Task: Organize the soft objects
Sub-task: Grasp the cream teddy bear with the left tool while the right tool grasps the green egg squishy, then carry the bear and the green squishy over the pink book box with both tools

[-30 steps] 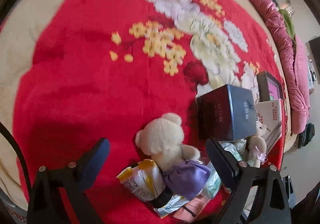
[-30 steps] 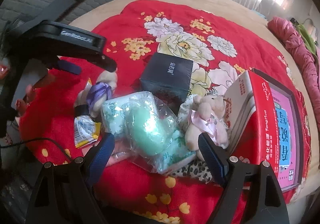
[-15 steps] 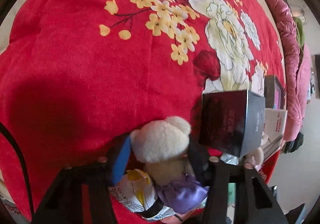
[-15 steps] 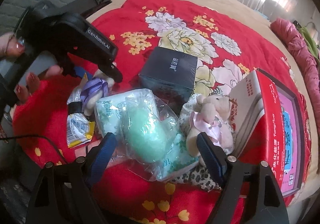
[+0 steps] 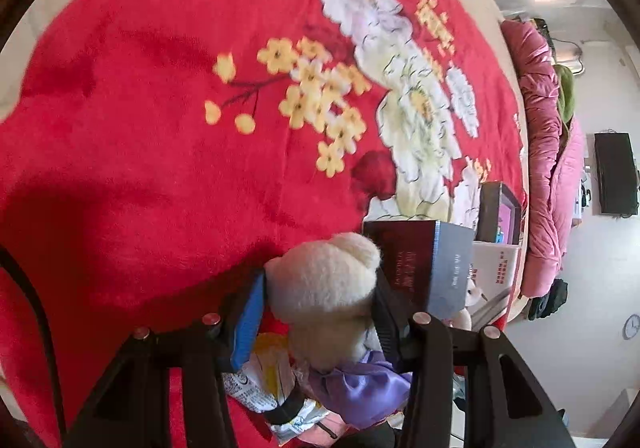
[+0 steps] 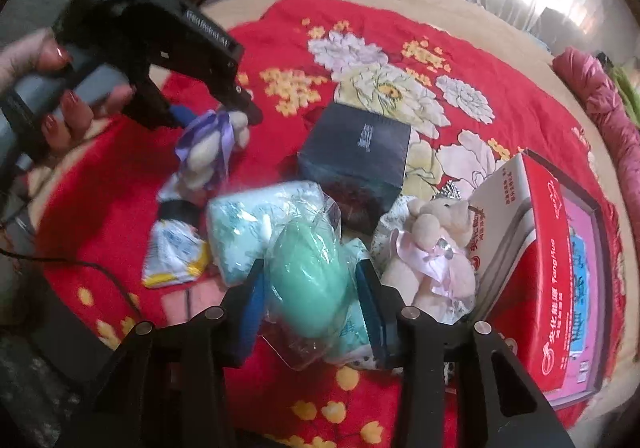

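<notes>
Two grippers closing on soft toys on a red flowered bed.

Left gripper [image 5: 318,304] squeezing cream teddy bear's [image 5: 324,280] head; right gripper [image 6: 310,288] closing around bagged green toy [image 6: 306,280], beside dark box [image 6: 356,156].

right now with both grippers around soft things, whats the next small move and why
Probably finish closing, then lift. The left gripper is closing on the cream bear, head between its pads; the right gripper is closing around the bagged green toy. Both sit in clutter.

Left claw [image 5: 320,312] and right claw [image 6: 310,288] both angled down, jaws closing
</notes>
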Available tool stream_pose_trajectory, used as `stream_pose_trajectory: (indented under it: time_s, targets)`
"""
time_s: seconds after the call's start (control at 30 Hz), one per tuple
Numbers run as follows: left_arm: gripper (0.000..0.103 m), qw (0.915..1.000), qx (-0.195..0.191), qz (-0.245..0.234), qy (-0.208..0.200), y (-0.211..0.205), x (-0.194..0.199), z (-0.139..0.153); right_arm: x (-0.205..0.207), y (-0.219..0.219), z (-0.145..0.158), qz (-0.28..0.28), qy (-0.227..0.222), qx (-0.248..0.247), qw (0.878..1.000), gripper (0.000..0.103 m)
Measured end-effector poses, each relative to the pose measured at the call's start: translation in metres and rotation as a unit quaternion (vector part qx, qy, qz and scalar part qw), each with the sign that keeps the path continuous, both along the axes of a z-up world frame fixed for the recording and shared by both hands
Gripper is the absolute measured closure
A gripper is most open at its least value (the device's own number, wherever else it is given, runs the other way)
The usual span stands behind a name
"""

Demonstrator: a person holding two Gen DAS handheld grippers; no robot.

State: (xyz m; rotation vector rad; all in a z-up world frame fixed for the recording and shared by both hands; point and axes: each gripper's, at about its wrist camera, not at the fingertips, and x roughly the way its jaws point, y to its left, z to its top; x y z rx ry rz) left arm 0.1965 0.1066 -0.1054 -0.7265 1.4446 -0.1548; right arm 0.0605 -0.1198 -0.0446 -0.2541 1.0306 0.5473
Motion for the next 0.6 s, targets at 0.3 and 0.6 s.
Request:
stream_pose_trajectory:
  time_s: [0.3,0.6]
  targets:
    - [0.053,0.9966,0.046,-0.018,-0.066,-0.007,-0.024,0.052,-0.002,-0.022,0.032,-0.037,0.008,0.077,0.996,0.058]
    - [0.053,0.9898,0.069,-0.051,-0.114,-0.045,-0.059,0.092,-0.001,-0.061,0.067,-0.083,-0.018,0.113,0.99,0.058]
